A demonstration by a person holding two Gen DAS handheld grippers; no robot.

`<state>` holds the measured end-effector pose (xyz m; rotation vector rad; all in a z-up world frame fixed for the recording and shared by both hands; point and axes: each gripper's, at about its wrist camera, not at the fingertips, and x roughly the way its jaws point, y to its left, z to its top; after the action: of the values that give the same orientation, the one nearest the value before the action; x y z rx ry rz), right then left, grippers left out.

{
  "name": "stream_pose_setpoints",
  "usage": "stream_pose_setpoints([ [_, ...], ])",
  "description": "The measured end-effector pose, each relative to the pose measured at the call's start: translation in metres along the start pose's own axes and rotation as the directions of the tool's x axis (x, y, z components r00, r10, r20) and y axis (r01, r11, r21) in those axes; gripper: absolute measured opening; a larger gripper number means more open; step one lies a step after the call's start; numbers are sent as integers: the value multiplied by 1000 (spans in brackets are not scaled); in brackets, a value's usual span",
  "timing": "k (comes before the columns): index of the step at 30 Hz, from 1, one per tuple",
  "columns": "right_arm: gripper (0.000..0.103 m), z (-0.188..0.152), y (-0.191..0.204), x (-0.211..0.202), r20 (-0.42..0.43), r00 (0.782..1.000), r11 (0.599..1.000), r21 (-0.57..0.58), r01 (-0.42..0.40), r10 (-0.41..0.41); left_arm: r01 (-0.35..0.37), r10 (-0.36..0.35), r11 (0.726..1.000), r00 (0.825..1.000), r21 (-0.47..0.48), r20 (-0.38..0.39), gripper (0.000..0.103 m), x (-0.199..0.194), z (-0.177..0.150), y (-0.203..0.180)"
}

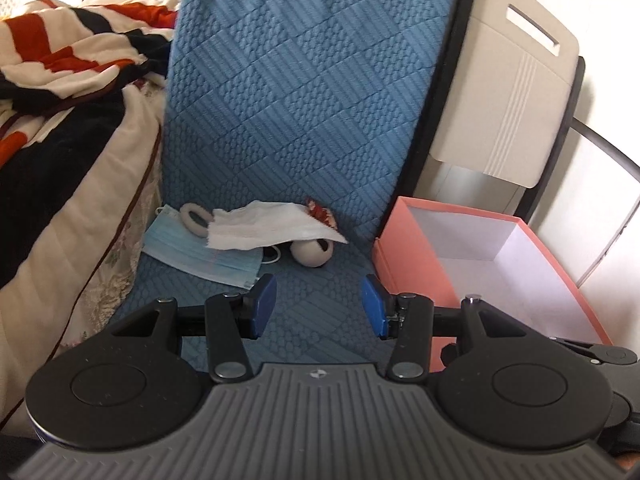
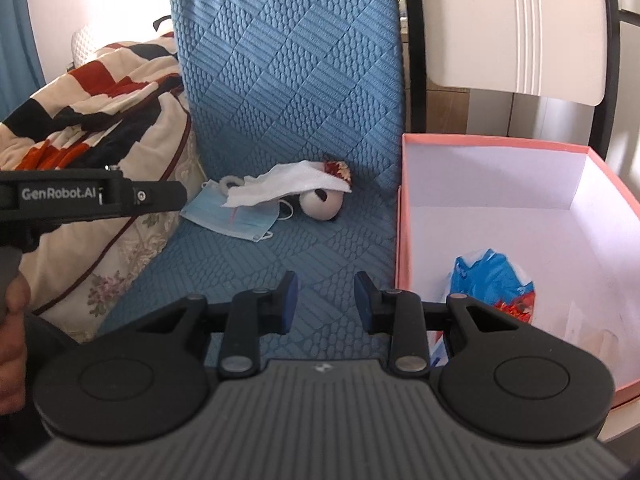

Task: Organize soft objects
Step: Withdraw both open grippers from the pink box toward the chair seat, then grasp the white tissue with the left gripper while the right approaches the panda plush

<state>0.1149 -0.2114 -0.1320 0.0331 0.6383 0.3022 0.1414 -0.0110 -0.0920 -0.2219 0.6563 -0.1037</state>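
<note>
A small pile lies at the back of a blue quilted seat [image 1: 304, 328]: a blue face mask [image 1: 192, 252], a white cloth [image 1: 268, 226] draped over it, a pale ring [image 1: 194, 220], a small white and black plush ball [image 1: 310, 254] and a red patterned item [image 1: 320, 212]. The pile also shows in the right wrist view, with the mask [image 2: 230, 216], cloth [image 2: 280, 186] and plush [image 2: 322, 204]. My left gripper [image 1: 318, 306] is open and empty, short of the pile. My right gripper [image 2: 325, 300] is open and empty over the seat. A pink box [image 2: 400, 240] holds a blue packet [image 2: 492, 284].
The pink box [image 1: 396, 260] stands right of the seat in the left wrist view. A striped red, black and cream blanket [image 1: 60, 80] is heaped on the left. A beige chair back [image 1: 504, 88] rises behind the box. The left gripper's body [image 2: 92, 196] crosses the right view's left side.
</note>
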Motion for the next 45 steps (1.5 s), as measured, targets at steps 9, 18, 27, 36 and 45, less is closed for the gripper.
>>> stream_pose_setpoints([
  [9, 34, -11, 13, 21, 16, 1000, 1000, 1, 4, -4, 25, -24, 999, 999, -38, 26, 56, 24, -11, 32],
  [18, 34, -2, 13, 39, 17, 1000, 1000, 27, -16, 15, 77, -77, 997, 997, -17, -12, 56, 59, -11, 41],
  [27, 34, 6, 15, 60, -6, 1000, 1000, -16, -3, 3, 90, -91, 996, 995, -22, -45, 56, 98, 4, 50],
  [36, 34, 20, 17, 91, -25, 1000, 1000, -15, -10, 10, 108, -116, 990, 989, -89, -92, 56, 144, 29, 69],
  [45, 34, 37, 11, 129, -62, 998, 999, 23, -31, 32, 138, -183, 953, 972, -271, -147, 56, 179, 40, 98],
])
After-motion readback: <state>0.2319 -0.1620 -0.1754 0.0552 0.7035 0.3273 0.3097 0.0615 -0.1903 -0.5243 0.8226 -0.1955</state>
